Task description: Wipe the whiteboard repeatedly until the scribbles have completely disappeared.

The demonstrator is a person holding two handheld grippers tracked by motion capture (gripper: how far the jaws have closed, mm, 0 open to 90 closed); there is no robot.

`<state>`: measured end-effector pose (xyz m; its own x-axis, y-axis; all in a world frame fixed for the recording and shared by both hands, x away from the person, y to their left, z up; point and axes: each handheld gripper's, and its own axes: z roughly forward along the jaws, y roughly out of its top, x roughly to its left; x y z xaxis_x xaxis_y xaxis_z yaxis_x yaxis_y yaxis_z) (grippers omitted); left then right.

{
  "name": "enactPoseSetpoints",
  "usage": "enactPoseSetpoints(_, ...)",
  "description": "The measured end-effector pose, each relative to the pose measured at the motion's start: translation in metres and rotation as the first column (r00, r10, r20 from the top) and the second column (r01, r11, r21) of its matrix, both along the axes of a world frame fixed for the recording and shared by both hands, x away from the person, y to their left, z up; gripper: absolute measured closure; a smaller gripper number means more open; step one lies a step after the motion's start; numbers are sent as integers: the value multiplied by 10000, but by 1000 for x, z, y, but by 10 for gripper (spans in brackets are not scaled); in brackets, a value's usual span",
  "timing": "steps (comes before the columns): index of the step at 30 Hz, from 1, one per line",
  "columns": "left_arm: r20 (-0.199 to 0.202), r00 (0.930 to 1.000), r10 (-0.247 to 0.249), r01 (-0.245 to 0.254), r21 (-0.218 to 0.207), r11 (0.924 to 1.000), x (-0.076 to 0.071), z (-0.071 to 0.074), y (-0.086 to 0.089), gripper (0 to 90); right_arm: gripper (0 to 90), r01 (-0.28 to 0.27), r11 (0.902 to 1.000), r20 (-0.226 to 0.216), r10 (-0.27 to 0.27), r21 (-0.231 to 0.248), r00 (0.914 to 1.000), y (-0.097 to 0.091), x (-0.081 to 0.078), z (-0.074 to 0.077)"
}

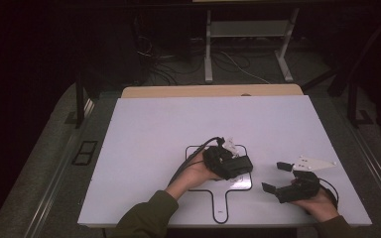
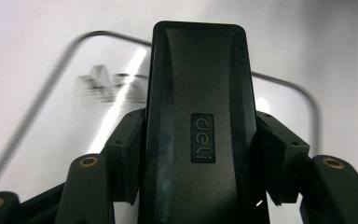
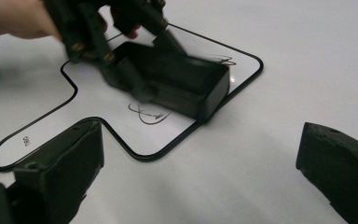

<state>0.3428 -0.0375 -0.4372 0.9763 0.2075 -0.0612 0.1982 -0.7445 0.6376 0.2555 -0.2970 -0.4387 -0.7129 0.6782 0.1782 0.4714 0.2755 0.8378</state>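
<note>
The left gripper (image 1: 238,166) clamps a black stapler (image 2: 198,130) over the outlined mat (image 1: 226,206); right gripper (image 1: 277,179) waits open-jawed.

Dim high view with murky black surroundings, we see the white table (image 1: 178,129) lit from above, motion blur perhaps smearing the left gripper view's background, glare streak there, soft shadows.
</note>
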Motion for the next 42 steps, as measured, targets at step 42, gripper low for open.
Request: enactPoseSetpoints(42, 257, 9985, -483, 481, 72, 9988, -11, 0, -16, 391, 0, 89, 9999, 25, -90, 97, 10000, -2, 0, 1)
